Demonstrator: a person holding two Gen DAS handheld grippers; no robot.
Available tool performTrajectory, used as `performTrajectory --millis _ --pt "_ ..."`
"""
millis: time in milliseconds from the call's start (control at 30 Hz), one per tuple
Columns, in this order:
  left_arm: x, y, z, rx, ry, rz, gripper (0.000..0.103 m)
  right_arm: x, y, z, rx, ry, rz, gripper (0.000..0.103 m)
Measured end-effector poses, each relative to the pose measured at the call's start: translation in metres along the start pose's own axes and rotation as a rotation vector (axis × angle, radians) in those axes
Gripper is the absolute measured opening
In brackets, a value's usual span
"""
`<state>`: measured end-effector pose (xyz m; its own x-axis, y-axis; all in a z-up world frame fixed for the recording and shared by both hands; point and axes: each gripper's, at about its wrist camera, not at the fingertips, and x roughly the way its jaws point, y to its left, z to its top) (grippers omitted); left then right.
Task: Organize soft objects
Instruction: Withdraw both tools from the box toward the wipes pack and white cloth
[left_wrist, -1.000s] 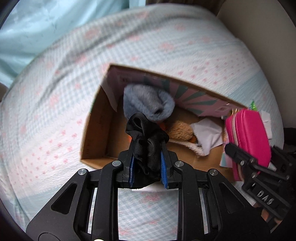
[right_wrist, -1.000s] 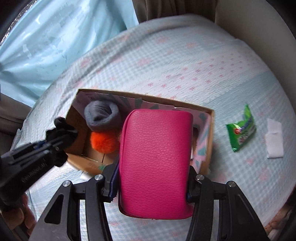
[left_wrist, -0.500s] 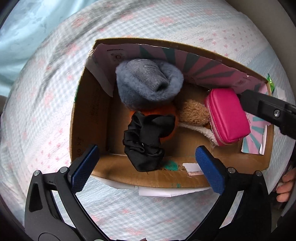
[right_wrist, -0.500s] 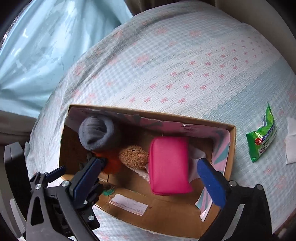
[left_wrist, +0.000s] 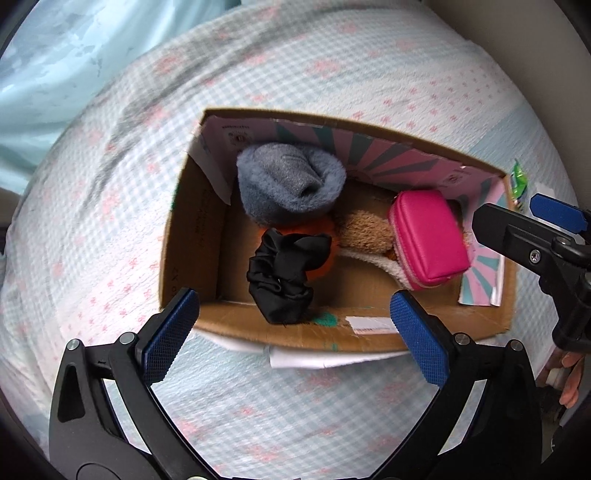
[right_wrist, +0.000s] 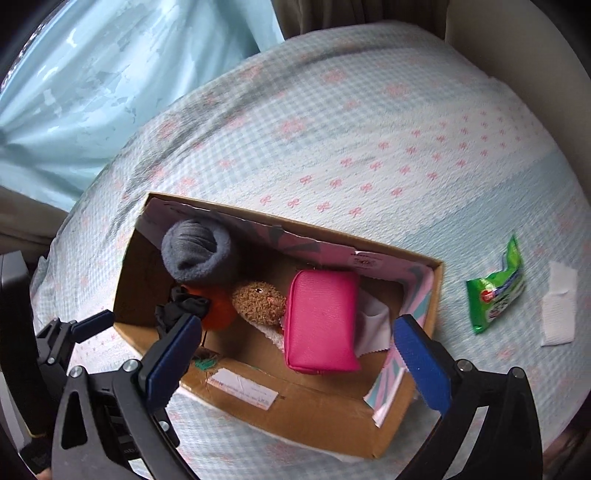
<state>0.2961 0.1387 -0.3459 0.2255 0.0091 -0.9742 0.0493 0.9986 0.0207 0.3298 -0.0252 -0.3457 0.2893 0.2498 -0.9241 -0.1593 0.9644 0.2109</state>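
A: Inside the cardboard box (left_wrist: 354, 338) on the bed (right_wrist: 369, 147), what is lying where?

B: The black scrunchie (left_wrist: 282, 273) sits against the near wall, partly over an orange pom-pom (right_wrist: 218, 308). Behind them is the rolled grey fleece (left_wrist: 291, 182). The brown plush toy (right_wrist: 260, 302) is in the middle, and the pink zip pouch (right_wrist: 321, 319) leans just beside it.

A: And the 2 tools?

B: The left gripper (left_wrist: 295, 330) hangs over the near wall with its jaws spread wide and nothing between them. The right gripper (right_wrist: 295, 350) is likewise wide apart and empty, near the pouch end.

A: What is left outside?

B: A green packet (right_wrist: 496, 295) and a white cloth square (right_wrist: 559, 310), right of the box; whether they belong inside I cannot say.

A: Advice for pulling away?

B: I'd lift both straight up, clear of the walls, so no pad snags the scrunchie or tips the pouch.
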Motion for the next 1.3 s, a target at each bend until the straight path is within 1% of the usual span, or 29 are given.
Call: performTrajectory --millis 233,367,467,567,633,733,867,967,1200,1300 --pt "-0.051 -0.002 -0.014 -0.025 -0.074 0.003 0.103 -0.053 0.013 -0.009 -0.034 -0.084 -0.017 0.103" --pt "-0.084 -0.002 -0.027 -0.047 -0.12 -0.012 0.103 -0.097 0.021 -0.019 -0.055 -0.155 -0.05 0.103" --pt "-0.114 -0.007 -0.038 -0.04 -0.167 0.001 0.103 -0.128 0.024 -0.029 -0.062 -0.206 -0.068 0.103" --pt "-0.142 -0.016 -0.051 -0.02 -0.217 0.026 0.103 -0.16 0.022 -0.042 -0.054 -0.25 -0.09 0.103" --pt "-0.162 -0.024 -0.06 -0.007 -0.255 0.027 0.103 -0.18 0.019 -0.052 -0.042 -0.277 -0.107 0.103" --pt "-0.188 -0.035 -0.073 0.011 -0.304 0.029 0.103 -0.212 0.013 -0.073 -0.034 -0.325 -0.166 0.103" --pt "-0.222 -0.053 -0.089 0.033 -0.375 0.028 0.103 -0.246 0.001 -0.099 -0.003 -0.389 -0.195 0.103" --pt "-0.24 -0.066 -0.099 0.047 -0.412 0.011 0.103 -0.269 -0.011 -0.12 0.031 -0.424 -0.213 0.103" --pt "-0.274 -0.1 -0.117 0.087 -0.482 -0.057 0.103 -0.308 -0.032 -0.164 0.08 -0.485 -0.307 0.103" --pt "-0.282 -0.116 -0.123 0.115 -0.501 -0.088 0.103 -0.317 -0.044 -0.177 0.111 -0.485 -0.335 0.103"
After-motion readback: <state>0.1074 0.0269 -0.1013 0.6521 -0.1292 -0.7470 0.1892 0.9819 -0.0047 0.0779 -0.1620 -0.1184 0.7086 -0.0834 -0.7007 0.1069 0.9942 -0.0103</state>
